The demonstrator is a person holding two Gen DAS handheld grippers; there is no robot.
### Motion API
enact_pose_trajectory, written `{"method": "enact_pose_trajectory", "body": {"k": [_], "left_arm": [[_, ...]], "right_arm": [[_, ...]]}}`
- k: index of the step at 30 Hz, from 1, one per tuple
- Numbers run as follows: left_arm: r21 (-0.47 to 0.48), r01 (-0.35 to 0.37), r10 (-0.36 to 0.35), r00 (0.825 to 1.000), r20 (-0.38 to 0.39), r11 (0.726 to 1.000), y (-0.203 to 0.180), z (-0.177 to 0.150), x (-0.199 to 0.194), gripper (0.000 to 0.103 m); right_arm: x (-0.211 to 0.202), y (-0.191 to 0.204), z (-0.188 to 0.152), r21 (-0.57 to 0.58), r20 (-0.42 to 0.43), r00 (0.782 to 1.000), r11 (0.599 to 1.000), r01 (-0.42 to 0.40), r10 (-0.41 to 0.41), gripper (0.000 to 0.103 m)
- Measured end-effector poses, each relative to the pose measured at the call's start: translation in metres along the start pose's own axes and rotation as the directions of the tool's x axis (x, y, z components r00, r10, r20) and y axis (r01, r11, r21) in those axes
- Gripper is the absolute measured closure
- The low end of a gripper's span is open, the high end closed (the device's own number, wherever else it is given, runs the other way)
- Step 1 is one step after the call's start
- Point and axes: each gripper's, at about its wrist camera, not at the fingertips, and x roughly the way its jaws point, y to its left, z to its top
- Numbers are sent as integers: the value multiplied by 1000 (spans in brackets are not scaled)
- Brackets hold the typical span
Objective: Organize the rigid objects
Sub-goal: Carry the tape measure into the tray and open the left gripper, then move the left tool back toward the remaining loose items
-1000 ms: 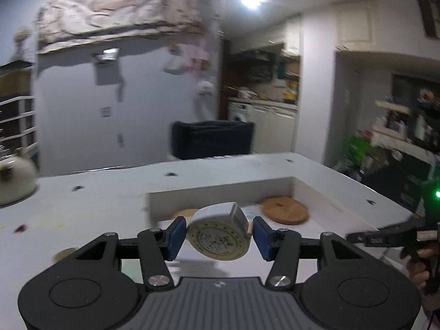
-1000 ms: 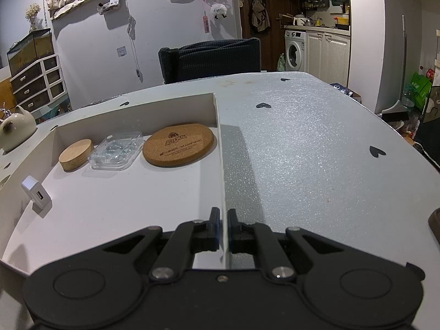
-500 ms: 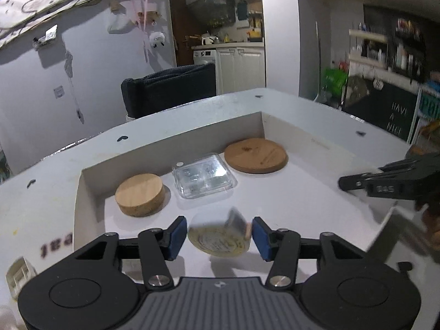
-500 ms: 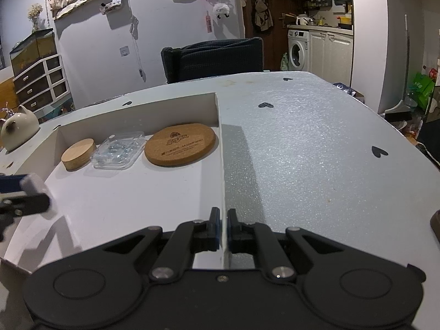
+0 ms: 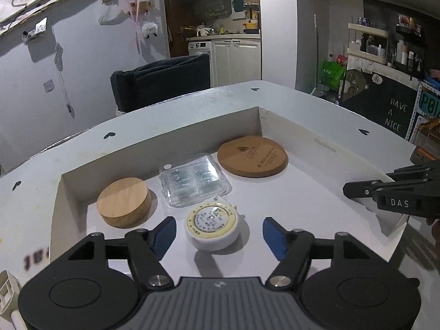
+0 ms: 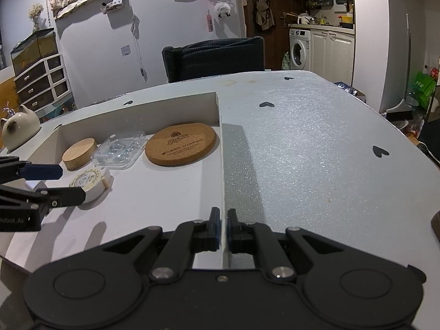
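Note:
A round white tape measure (image 5: 211, 227) with a yellow-ringed face lies flat on the floor of the shallow white box (image 5: 302, 134), between the jaws of my left gripper (image 5: 218, 232), which is open and apart from it. It also shows in the right wrist view (image 6: 89, 180). Behind it lie a wooden disc (image 5: 123, 205), a clear plastic case (image 5: 194, 183) and a cork coaster (image 5: 252, 155). My right gripper (image 6: 223, 227) is shut on the box's right wall (image 6: 221, 148) near its front end.
A white cat-shaped teapot (image 6: 19, 130) stands left of the box. A small white object (image 5: 7, 288) lies at the table's left front. A dark chair (image 6: 214, 57) stands behind the table. Grey tabletop (image 6: 302, 151) spreads right of the box.
My left gripper carried the tape measure over the box, lowered it to the floor and opened, leaving it lying flat. My right gripper stayed shut on the wall.

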Motion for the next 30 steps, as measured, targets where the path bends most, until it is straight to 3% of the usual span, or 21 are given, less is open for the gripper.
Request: {"method": "enact_pose_trajectory", "body": {"k": [3,16,30], "left_arm": [[-8,5,-5,1000,3,1000,0,-2,-4,18],[-27,24,-23,999,37,999,0,-14,-31,4],[-77,22,-16,997,79,997,9,-35,-73,0]], "right_arm": [[0,1,-1,-2,1,1000,1000,4,-4,97],[0,1,0,2,-3,1000,1000,11,-11,97],[0,2,0,2,-3,1000,1000,17,-17,96]]}}
